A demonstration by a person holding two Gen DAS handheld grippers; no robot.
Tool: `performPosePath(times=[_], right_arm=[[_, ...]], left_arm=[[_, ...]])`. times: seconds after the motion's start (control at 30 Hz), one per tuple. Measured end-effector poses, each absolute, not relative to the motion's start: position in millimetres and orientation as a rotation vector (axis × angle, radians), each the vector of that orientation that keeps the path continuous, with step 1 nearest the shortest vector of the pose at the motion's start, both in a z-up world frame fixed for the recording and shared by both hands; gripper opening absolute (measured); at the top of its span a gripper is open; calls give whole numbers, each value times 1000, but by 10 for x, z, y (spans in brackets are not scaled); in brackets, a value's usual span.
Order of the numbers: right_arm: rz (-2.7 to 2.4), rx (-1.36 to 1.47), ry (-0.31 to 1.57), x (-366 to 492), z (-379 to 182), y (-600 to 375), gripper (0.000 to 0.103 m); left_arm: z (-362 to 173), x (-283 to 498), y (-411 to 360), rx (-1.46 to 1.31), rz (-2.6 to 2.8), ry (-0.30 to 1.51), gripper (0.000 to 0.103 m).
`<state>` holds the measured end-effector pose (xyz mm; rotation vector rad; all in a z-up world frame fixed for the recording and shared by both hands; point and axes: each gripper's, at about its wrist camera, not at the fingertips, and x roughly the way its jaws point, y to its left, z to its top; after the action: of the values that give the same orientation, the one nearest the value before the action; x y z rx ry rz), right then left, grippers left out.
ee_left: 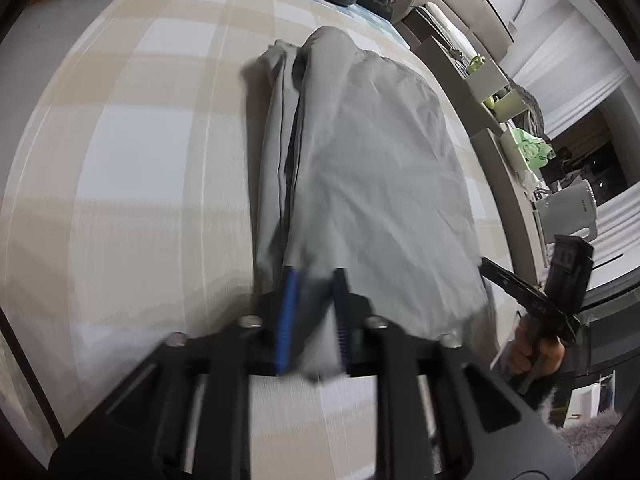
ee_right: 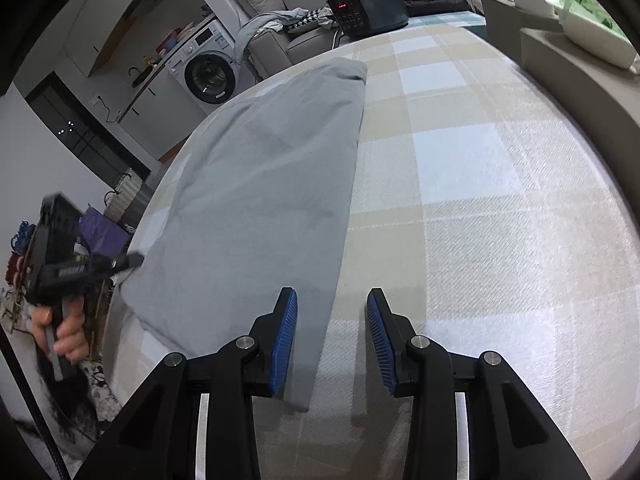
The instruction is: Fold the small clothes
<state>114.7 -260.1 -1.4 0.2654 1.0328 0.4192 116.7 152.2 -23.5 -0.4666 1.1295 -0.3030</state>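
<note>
The left tongs (ee_left: pixel 314 316) reach forward low, pinching the grey cloth's (ee_left: pixel 372 184) near edge on the table (ee_left: pixel 132 168), while the right tongs (ee_right: pixel 332 336) hover spread over its corner.

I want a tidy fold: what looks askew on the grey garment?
On the grey garment, the left fold is bunched into a raised ridge with a dark gap beside it. The left tool grips the near edge.

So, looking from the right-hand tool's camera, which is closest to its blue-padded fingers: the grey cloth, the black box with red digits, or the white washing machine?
1. The grey folded cloth, right at the right gripper, its near corner under the left finger.
2. The black box with red digits, at the table's far end, ahead.
3. The white front-loading washing machine, off the table, far left; only slightly farther.
</note>
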Motion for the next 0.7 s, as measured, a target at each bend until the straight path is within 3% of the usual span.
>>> performPosePath(times=[0.07, 0.13, 0.17, 0.2, 0.3, 0.57, 0.7], right_arm=[[429, 261, 1024, 1124, -11, -2565, 41], [441, 264, 1027, 1114, -15, -2536, 41], [446, 260, 1027, 1104, -17, -2519, 41], [448, 254, 1026, 1090, -16, -2501, 41], [458, 256, 1021, 1043, -2, -2495, 41], [438, 265, 1015, 948, -1, -2566, 41], [450, 259, 1010, 929, 5, -2526, 41]], left_arm=[[-243, 1053, 1512, -481, -307, 1116, 37], [-326, 1014, 1501, -509, -285, 1130, 40], [-368, 979, 1495, -506, -279, 1136, 38], [-391, 962, 1485, -498, -274, 1128, 24], [-380, 909, 1444, -499, -268, 1093, 5], [65, 667, 1391, -537, -387, 992, 5], [-65, 614, 1376, -448, -299, 1048, 5]])
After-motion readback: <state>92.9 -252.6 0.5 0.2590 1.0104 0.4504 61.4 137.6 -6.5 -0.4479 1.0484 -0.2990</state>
